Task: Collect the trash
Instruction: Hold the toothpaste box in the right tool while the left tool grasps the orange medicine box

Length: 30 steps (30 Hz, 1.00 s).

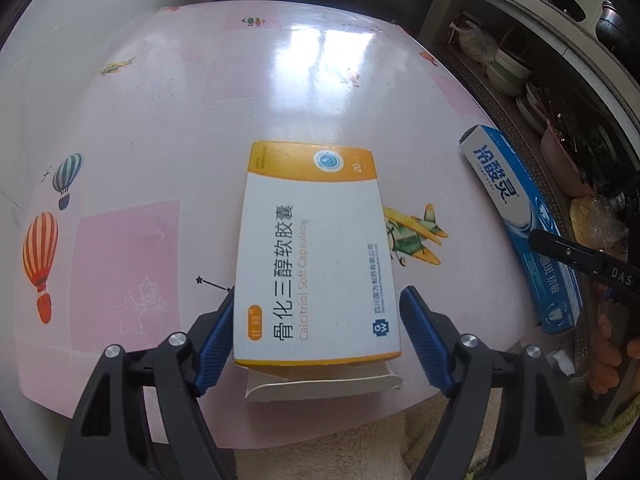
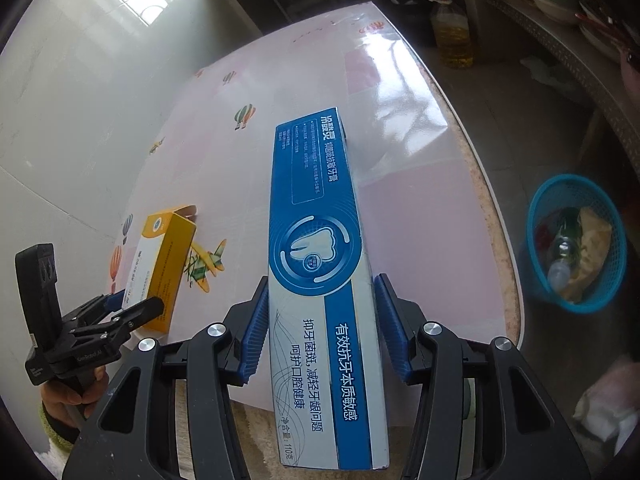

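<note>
Blue-padded fingers (image 1: 218, 340) of the left gripper (image 1: 316, 300) stood apart on either side of the near end of the orange-and-white capsule box (image 1: 316, 248). Its left pad lay against the box's edge and its right pad stood just clear, so nothing was clamped. That box lay flat on the pink table (image 1: 160, 128), its open flap toward the fingers and its length running away from them. The right gripper (image 2: 318, 290) likewise straddled the blue toothpaste box (image 2: 320, 240), fingers (image 2: 256, 320) apart, with a narrow gap at the right pad. This long box passed between the pads and stretched beyond them across the table. Beyond the table edge, to the right of those fingers, a blue basket (image 2: 540, 204) holding trash sat on the floor.
</note>
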{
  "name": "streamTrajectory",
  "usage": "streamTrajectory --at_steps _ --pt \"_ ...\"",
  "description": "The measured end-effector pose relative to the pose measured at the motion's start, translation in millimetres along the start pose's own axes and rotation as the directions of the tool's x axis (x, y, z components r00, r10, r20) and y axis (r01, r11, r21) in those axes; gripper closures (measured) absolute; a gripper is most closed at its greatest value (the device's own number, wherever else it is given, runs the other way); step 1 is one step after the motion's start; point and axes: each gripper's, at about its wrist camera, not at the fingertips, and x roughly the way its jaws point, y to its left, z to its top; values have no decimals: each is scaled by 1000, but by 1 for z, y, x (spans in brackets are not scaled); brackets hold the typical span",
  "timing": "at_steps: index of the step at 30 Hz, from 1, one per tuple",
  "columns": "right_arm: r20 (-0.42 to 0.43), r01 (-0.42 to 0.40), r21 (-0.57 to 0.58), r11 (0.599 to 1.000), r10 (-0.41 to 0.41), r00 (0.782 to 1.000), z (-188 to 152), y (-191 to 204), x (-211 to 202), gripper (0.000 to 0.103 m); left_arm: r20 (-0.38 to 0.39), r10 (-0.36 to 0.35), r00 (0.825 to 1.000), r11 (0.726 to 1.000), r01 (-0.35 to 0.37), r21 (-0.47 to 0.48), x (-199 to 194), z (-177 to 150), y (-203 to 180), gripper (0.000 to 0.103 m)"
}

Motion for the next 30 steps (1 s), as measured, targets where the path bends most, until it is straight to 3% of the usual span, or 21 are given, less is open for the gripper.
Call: streamTrajectory --at_steps 6,10,25,30 --pt "25 26 -5 1000 -26 999 2 -1 -6 28 54 18 998 1000 -17 -2 -12 -3 4 16" --pt "37 17 5 1000 -17 999 2 -9 -15 22 78 20 997 1000 -20 -1 -16 -3 3 12" --pt "13 63 -144 988 -61 998 9 17 8 20 60 105 993 994 -105 -3 12 7 7 12" --pt "14 116 -182 976 -115 993 5 23 17 24 77 161 984 987 -162 13 14 9 6 23"
